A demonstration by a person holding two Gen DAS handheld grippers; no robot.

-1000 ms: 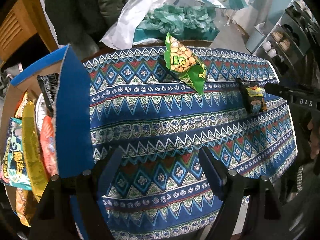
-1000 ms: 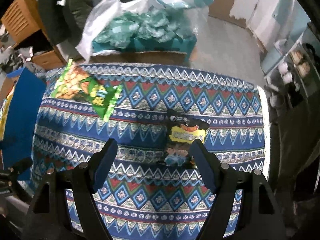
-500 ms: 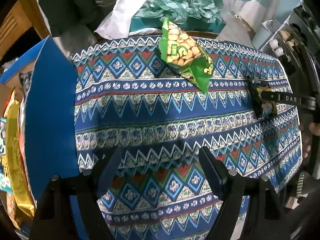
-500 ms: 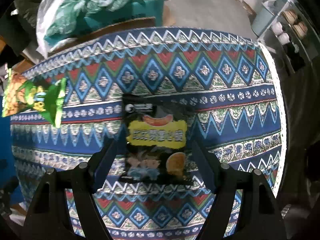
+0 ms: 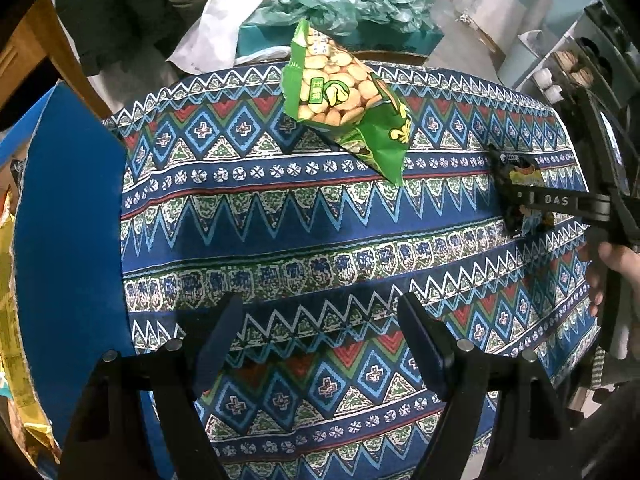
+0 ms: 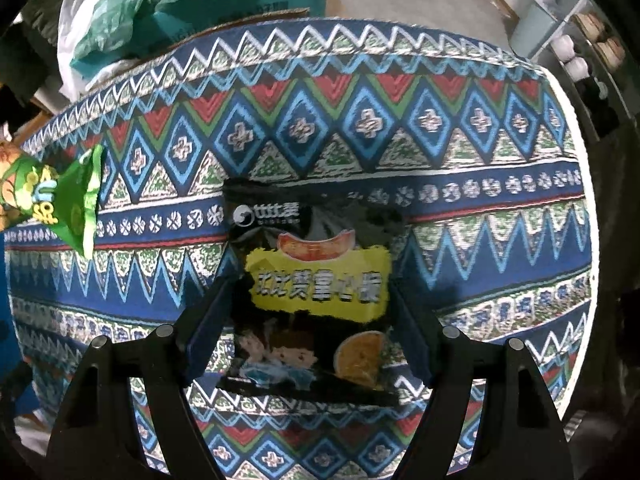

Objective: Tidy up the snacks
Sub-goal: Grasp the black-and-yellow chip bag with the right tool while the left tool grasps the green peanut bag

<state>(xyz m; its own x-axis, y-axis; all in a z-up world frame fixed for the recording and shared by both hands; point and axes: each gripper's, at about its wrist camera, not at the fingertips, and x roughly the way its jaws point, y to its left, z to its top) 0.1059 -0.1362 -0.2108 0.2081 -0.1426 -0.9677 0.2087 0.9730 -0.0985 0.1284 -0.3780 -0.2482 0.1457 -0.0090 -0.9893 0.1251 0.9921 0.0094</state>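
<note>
A black snack bag with a yellow label (image 6: 316,292) lies flat on the patterned tablecloth (image 6: 480,216). My right gripper (image 6: 310,312) is open, its two fingers on either side of the bag. The bag and the right gripper also show in the left wrist view (image 5: 520,196) at the right edge. A green bag of beans (image 5: 344,104) lies at the table's far side; its tip shows in the right wrist view (image 6: 52,196). My left gripper (image 5: 320,336) is open and empty above the cloth near the front edge.
A blue box (image 5: 68,216) holding several snack bags (image 5: 12,300) stands at the table's left end. Behind the table are a teal box with green plastic (image 5: 352,4) and a white bag (image 5: 224,8). A shelf with cups (image 5: 560,76) stands at the far right.
My right gripper has moved down and forward, so the black bag now lies between its open fingers. My left gripper has drifted forward and right; the blue box shows less of its contents.
</note>
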